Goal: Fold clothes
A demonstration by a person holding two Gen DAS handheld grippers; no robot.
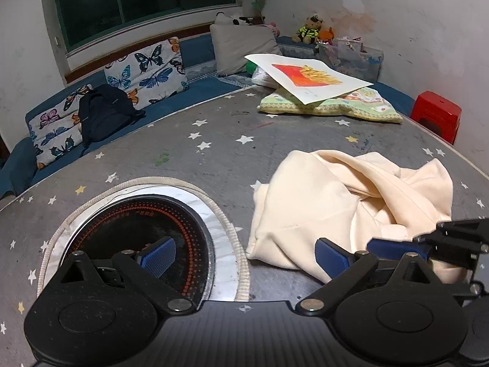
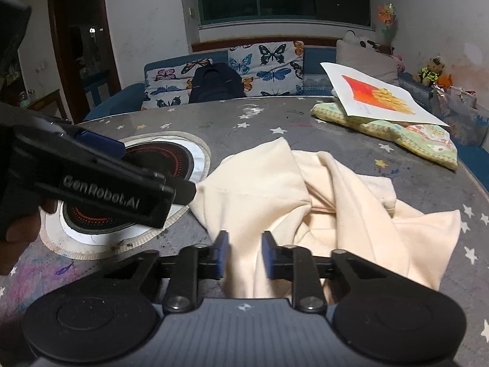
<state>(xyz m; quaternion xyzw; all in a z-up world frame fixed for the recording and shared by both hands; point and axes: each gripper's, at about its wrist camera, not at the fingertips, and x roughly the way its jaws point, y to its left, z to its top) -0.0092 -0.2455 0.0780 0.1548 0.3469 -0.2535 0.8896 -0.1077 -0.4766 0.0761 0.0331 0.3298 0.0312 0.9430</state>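
Observation:
A crumpled cream garment (image 1: 342, 202) lies on the grey star-patterned table (image 1: 214, 159); it also shows in the right wrist view (image 2: 305, 202). My left gripper (image 1: 244, 253) is open wide at the garment's near left edge, its right finger (image 1: 331, 257) over the cloth and its left finger over the round cooktop. My right gripper (image 2: 244, 252) has its jaws partly open with a fold of the garment's near edge between the pads. The right gripper's fingers (image 1: 394, 246) show at the right of the left wrist view. The left gripper (image 2: 101, 153) shows at the left of the right wrist view.
A round black induction cooktop (image 1: 143, 229) with a white rim is set in the table left of the garment. A patterned cushion (image 1: 336, 104) with a drawing sheet (image 1: 308, 76) lies at the far right. A blue sofa with butterfly cushions (image 1: 143, 67), a dark backpack (image 1: 104, 113) and a red stool (image 1: 437, 113) surround the table.

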